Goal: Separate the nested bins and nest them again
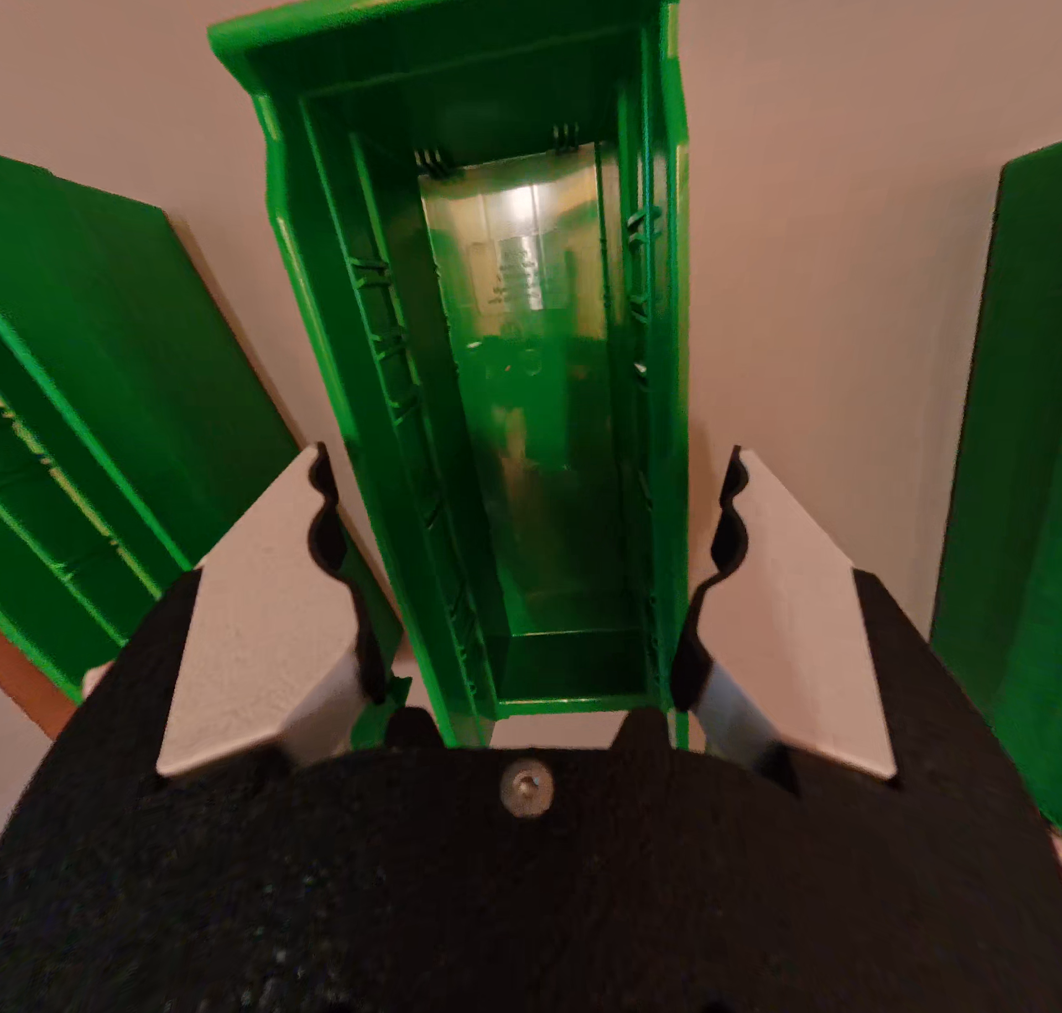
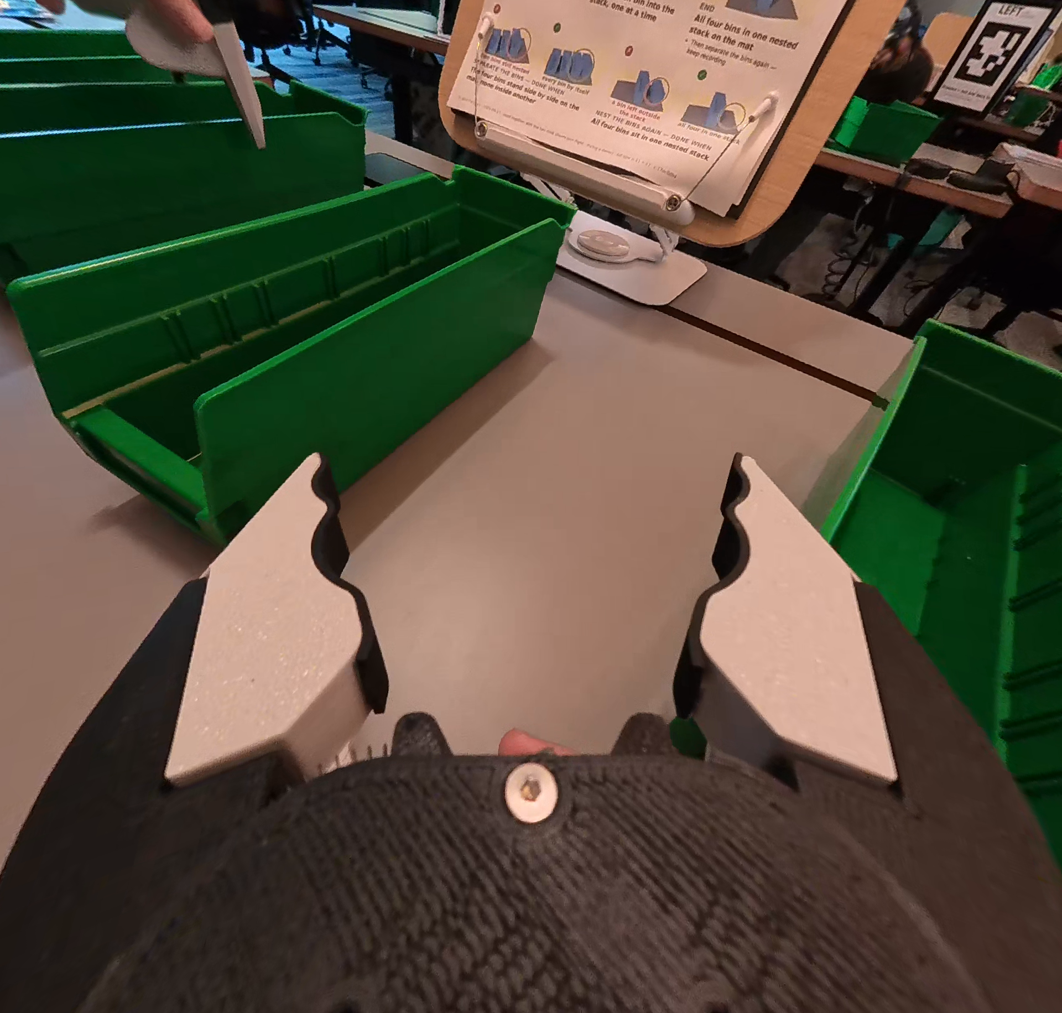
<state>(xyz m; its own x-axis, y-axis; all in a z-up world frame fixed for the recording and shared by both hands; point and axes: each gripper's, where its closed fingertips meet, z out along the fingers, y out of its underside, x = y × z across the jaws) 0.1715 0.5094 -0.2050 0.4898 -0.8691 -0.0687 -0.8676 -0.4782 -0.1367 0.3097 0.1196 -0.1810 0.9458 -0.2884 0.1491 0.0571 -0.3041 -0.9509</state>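
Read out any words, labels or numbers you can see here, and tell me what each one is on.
I don't repeat wording, so here is what carries writing.
Printed sheet on the wooden stand: headings and captions beside small pictures, clear enough to read.
Black-and-white patterned sign, far right: one short word on top, and fine print below that is too small to read.
Sticker on the green bin floor: blurred, unreadable.

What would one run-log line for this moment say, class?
phase: bins separated | left gripper: open, straddling middle bin | right gripper: open over bare table | side bins: apart, left, right
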